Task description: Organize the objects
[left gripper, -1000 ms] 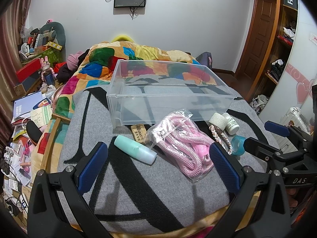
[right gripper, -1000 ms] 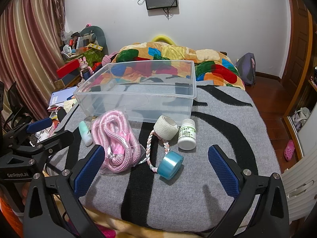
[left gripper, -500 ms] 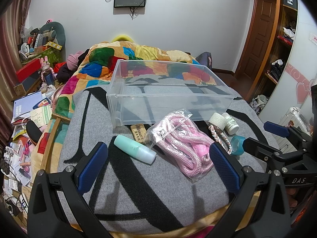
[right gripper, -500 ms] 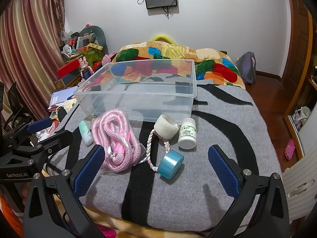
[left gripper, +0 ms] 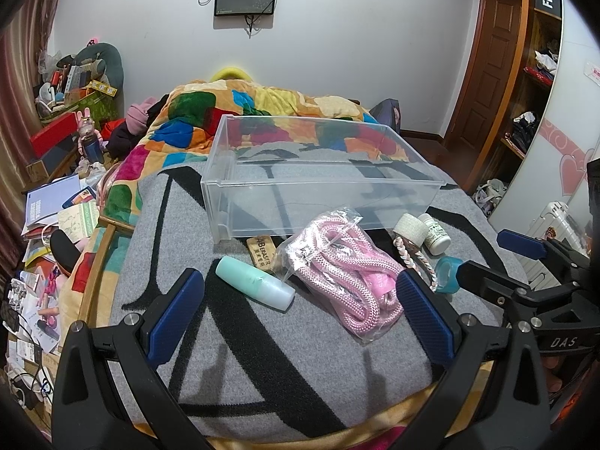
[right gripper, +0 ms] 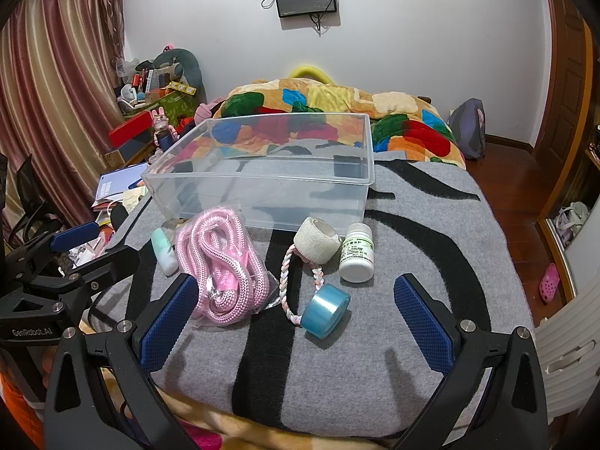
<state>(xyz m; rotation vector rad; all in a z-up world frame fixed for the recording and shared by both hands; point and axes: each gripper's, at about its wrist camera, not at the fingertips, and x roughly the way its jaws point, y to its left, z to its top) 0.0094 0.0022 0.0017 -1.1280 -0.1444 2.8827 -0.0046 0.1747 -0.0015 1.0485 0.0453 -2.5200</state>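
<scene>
A clear bin (left gripper: 322, 183) sat on the grey blanket (left gripper: 262, 356) toward the far side of the bed, open side up and with nothing in it, which suggested it was meant to take the loose things laid in a row just in front of its near wall. From left to right in the left wrist view these were a mint tube (left gripper: 255, 283) lying on its side, a small tan tag (left gripper: 262, 251) touching the bin's near wall, a pink rope (left gripper: 348, 266) bagged in clear plastic, a braided cord (left gripper: 412, 258), a bandage roll (left gripper: 410, 228) and a white bottle (left gripper: 435, 228) standing upright just beside it, and a blue tape roll (left gripper: 448, 268) lying nearest the right edge. Nothing had yet gone into the bin, so the sorting looked barely begun. The left gripper (left gripper: 300, 315) hung low over the near edge of the blanket with its blue pads wide apart and empty, the tube and rope lying between and beyond them, likely so either could be taken first. The right gripper (right gripper: 296, 326) was likewise spread and empty, the tape roll (right gripper: 324, 311) lying closest ahead of it, with the bottle (right gripper: 356, 253) and bandage roll (right gripper: 317, 240) further on, near the bin (right gripper: 262, 183). Each tool thus faced its own half of the row.
</scene>
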